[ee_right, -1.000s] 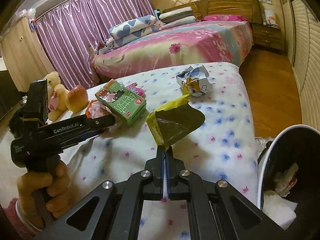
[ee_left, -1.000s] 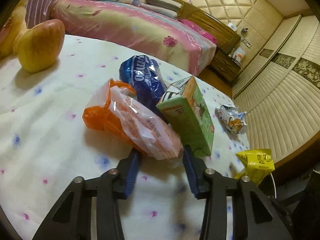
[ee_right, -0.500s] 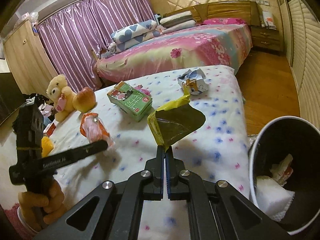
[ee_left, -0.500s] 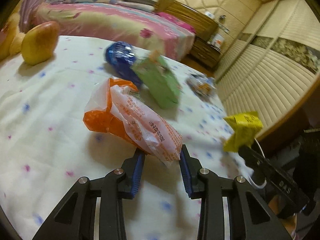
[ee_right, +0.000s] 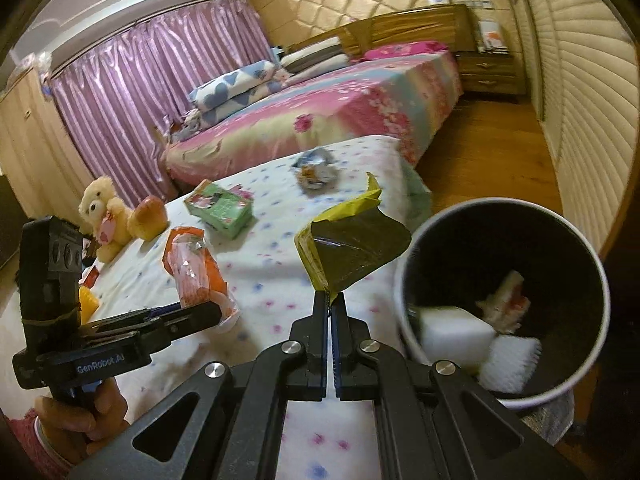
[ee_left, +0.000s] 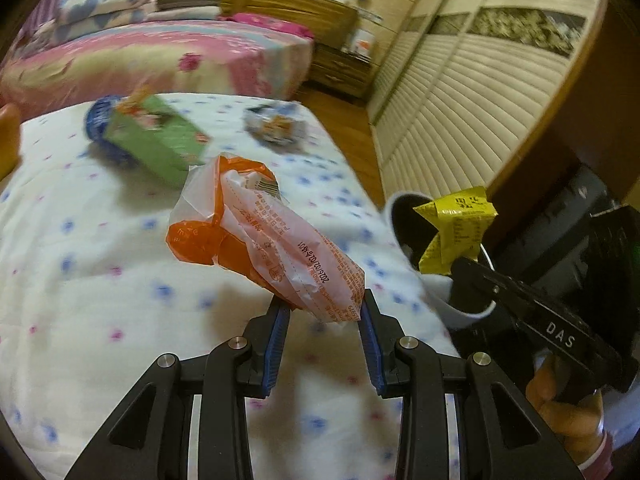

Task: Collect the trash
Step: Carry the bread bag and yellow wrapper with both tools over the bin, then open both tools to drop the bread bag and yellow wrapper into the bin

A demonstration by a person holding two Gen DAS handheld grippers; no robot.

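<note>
My left gripper (ee_left: 323, 312) is shut on the end of an orange and clear snack bag (ee_left: 256, 240), lifted above the white dotted bedspread (ee_left: 100, 300). In the right wrist view that bag (ee_right: 196, 272) hangs from the left gripper (ee_right: 216, 312). My right gripper (ee_right: 331, 300) is shut on a yellow wrapper (ee_right: 352, 244), held beside the rim of a black, white-rimmed bin (ee_right: 504, 304) with white scraps inside. From the left wrist view the yellow wrapper (ee_left: 456, 232) sits over the bin (ee_left: 404, 220).
A green carton (ee_right: 220, 208), a blue packet (ee_left: 98, 120) and a crumpled blue-white wrapper (ee_right: 316, 168) lie on the bedspread. A teddy bear (ee_right: 100, 216) sits at the left. A pink bed (ee_right: 320, 116), wooden floor (ee_right: 492, 152) and slatted wardrobe doors (ee_left: 460, 100) lie beyond.
Both grippers swung toward the bin with their loads. The orange bag rose off the bedspread, and the yellow wrapper now hangs at the bin's rim. The carton and packets receded.
</note>
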